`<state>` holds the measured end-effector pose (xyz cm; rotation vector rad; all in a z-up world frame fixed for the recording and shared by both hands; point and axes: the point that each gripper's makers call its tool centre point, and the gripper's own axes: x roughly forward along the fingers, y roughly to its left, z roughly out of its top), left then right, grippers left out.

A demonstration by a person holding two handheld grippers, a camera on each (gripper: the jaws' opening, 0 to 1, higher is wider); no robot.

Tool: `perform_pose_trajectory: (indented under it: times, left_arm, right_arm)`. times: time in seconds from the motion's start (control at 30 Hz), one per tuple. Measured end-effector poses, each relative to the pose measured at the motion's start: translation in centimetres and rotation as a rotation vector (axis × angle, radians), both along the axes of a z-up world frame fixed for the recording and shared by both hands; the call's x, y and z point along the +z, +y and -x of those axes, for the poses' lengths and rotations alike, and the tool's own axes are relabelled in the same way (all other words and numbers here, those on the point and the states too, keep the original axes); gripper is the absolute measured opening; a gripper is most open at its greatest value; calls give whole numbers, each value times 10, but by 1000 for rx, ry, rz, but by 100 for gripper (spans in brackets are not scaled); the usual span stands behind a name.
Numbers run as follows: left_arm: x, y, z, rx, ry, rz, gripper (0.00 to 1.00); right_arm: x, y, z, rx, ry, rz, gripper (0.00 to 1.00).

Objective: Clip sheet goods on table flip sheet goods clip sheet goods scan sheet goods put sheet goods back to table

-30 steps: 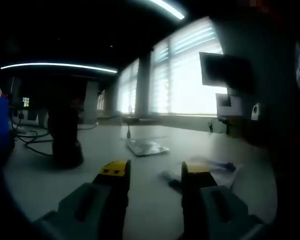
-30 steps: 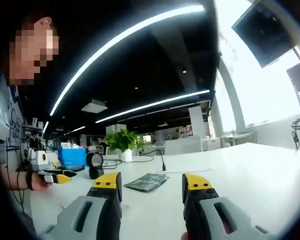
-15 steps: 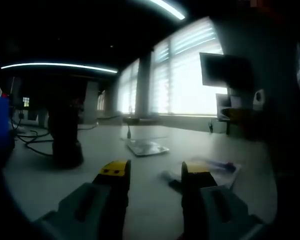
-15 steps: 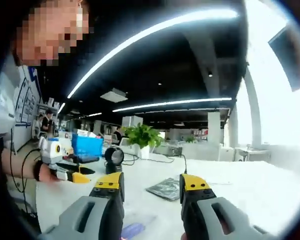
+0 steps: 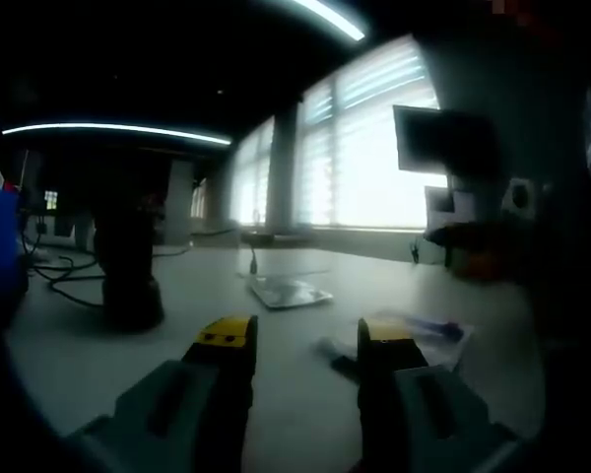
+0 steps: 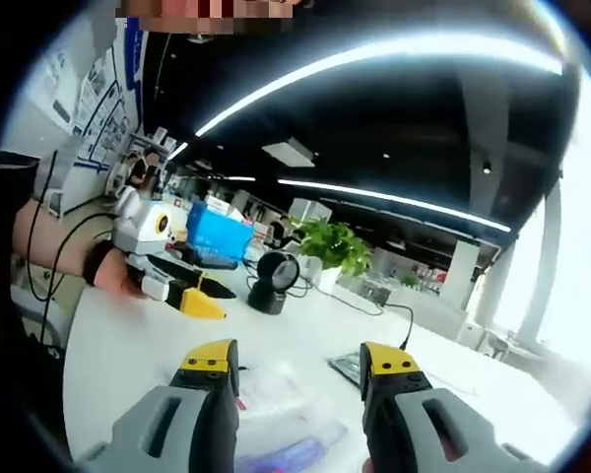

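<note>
right gripper view: right gripper [image 6: 299, 360] spread above clear packet [image 6: 276, 386].
left gripper [image 5: 304, 333]: spread, empty.
technique: descend squarely, pinch packet edge.

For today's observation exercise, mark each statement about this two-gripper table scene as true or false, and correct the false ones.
1. The right gripper is open and holds nothing. True.
2. The left gripper is clamped on a sheet. False: its jaws stand apart with nothing between them.
3. In the right gripper view, a clear packet lies on the table between and just beyond the jaws. True.
4. The potted plant stands on the floor. False: it stands on the table, beyond the black scanner.
5. In the left gripper view, a flat silvery sheet lies on the table ahead of the jaws. True.
</note>
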<state>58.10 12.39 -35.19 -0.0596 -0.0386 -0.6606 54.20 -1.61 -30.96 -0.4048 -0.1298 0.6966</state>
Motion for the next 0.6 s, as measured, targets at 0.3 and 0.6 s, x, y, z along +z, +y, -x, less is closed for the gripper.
perform_pose_trajectory:
  times: [0.3,0.6]
  left_arm:
    - [-1,-1,0,-5,4,1,33]
    - [0,2,-1,-2,13,22,33]
  right_arm:
    - [-18,15,6,39,52,20,45]
    - [-38,28,12,78,88,68,43]
